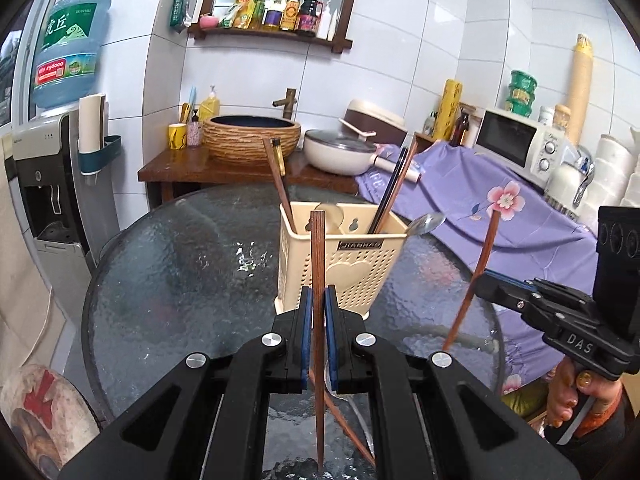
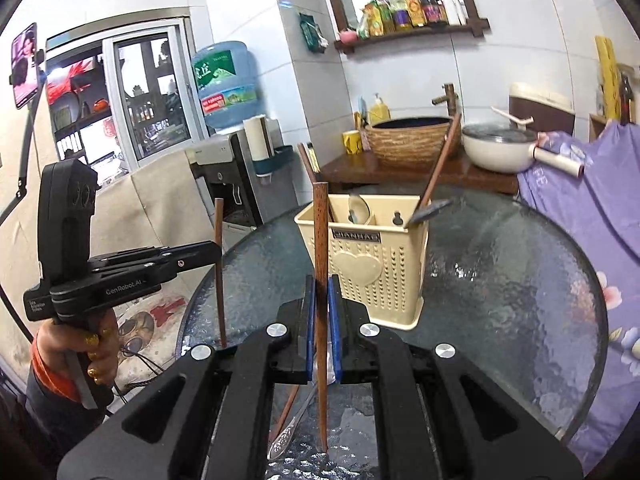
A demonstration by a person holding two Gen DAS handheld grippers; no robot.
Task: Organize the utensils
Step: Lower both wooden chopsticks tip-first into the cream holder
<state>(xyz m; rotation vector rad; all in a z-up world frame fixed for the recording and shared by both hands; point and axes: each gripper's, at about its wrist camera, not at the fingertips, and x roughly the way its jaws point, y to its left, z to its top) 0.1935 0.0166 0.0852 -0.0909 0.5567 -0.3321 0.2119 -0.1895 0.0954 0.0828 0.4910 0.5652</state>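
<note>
A cream perforated utensil holder (image 1: 344,264) stands on the round glass table (image 1: 180,264); it also shows in the right wrist view (image 2: 372,264). It holds several chopsticks and a metal spoon (image 1: 426,222). My left gripper (image 1: 319,300) is shut on a brown wooden chopstick (image 1: 318,248), held upright just in front of the holder. My right gripper (image 2: 321,292) is shut on another brown chopstick (image 2: 320,232), also upright. Each gripper shows in the other's view, the right one (image 1: 480,286) and the left one (image 2: 218,248). A loose chopstick (image 2: 289,408) and a spoon (image 2: 292,428) lie on the glass below.
A wooden stand with a woven basin (image 1: 252,140) and a white pan (image 1: 340,152) is behind the table. A purple floral cloth (image 1: 500,208) covers the counter at right, with a microwave (image 1: 516,144). A water dispenser (image 1: 52,184) stands at left.
</note>
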